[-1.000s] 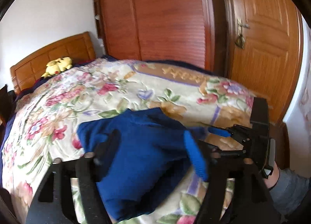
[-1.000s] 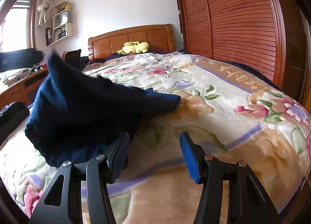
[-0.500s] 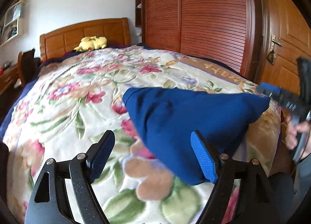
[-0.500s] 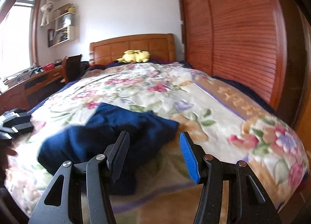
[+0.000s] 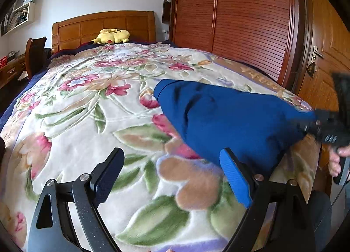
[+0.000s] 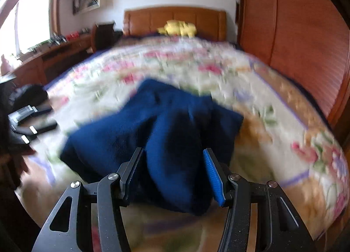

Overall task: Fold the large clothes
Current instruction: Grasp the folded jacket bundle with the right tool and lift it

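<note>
Garment point(image 5: 229, 118) is lying bunched on the floral bed point(image 5: 87, 107) near its foot edge, its long axis running across the bed from my left toward my right. My left gripper point(image 5: 172, 177) is opening, nothing between its jaws; the cloth is lying ahead and to its right, its near edge showing just behind the blue pad. My right gripper point(image 6: 172, 171) is sitting half spread with a thick fold filling the gap; I cannot tell whether the pads are pressing it. I am judging my right hand nearer, at the cloth's right end.
</note>
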The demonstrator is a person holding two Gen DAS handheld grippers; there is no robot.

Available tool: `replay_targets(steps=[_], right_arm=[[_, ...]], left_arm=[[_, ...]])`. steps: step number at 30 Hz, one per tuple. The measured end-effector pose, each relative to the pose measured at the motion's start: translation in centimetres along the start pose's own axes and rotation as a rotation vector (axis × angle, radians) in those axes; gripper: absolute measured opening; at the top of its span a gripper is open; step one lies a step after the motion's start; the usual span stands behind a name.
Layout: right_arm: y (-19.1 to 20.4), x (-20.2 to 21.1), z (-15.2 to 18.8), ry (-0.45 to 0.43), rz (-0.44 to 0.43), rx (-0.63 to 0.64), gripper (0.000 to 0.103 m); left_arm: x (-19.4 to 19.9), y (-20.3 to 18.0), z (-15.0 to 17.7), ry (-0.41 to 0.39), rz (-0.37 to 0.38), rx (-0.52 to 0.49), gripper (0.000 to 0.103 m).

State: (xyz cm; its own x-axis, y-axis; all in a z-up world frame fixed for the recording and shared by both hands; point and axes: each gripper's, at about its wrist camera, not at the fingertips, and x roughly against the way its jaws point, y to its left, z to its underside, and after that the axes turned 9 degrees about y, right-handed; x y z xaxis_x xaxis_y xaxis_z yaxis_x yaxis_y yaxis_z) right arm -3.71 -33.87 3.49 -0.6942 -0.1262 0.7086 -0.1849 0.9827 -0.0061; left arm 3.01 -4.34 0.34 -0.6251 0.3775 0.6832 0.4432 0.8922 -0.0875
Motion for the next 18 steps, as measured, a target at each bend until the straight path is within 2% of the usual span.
replay_targets(steps=[3,8,18], right_arm=[[-1.1,-1.7,1.5,0.056,0.035,-0.033,0.056],[-2.1,-1.9,1.3,0.042,0.018,-0.095,0.069],[-2.5,-3.8,2.5,0.072,-0.086,-0.153,0.073]], left_arm=[[0.3,0.1,0.1,-0.004,-0.001,-0.008,0.090],[0.6,0.3,0.1,-0.010,0.005,0.001,0.090],[0.3,0.6,0.1,0.002,-0.006,0.002,0.090]])
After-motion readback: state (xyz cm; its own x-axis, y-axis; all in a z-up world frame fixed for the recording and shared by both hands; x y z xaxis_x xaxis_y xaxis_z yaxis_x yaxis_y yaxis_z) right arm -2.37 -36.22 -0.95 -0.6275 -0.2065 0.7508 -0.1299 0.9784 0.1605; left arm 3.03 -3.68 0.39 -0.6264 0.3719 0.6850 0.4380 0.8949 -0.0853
